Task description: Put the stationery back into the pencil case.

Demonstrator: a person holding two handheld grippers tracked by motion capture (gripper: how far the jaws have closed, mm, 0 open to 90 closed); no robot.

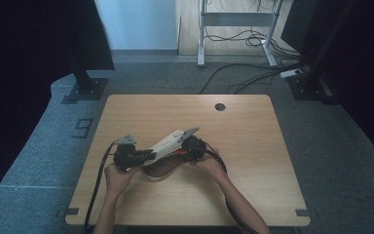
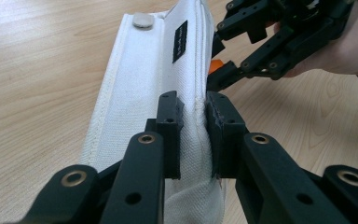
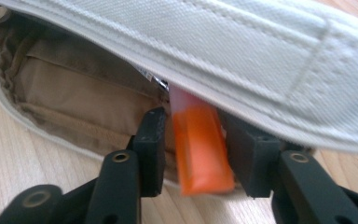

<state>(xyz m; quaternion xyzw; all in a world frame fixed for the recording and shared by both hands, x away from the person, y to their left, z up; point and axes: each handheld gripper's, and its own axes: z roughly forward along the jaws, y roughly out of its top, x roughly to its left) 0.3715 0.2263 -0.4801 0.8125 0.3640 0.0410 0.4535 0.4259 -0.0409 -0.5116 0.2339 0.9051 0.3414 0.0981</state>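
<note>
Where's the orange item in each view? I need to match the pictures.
High view: orange item, a sliver at the open pouch mouth, beside the right hand-held gripper.
Left gripper view: small patch right of the pouch's flap.
Right gripper view: centre, between the jaws.
Shared landmark: white canvas pouch.

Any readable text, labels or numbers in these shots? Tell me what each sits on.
"9": grey floor marking left of the table.
Black label on the white pouch: has print, too small to read.
Tag inside the pouch, above the orange item: blurred, unreadable.
Nothing else legible.
</note>
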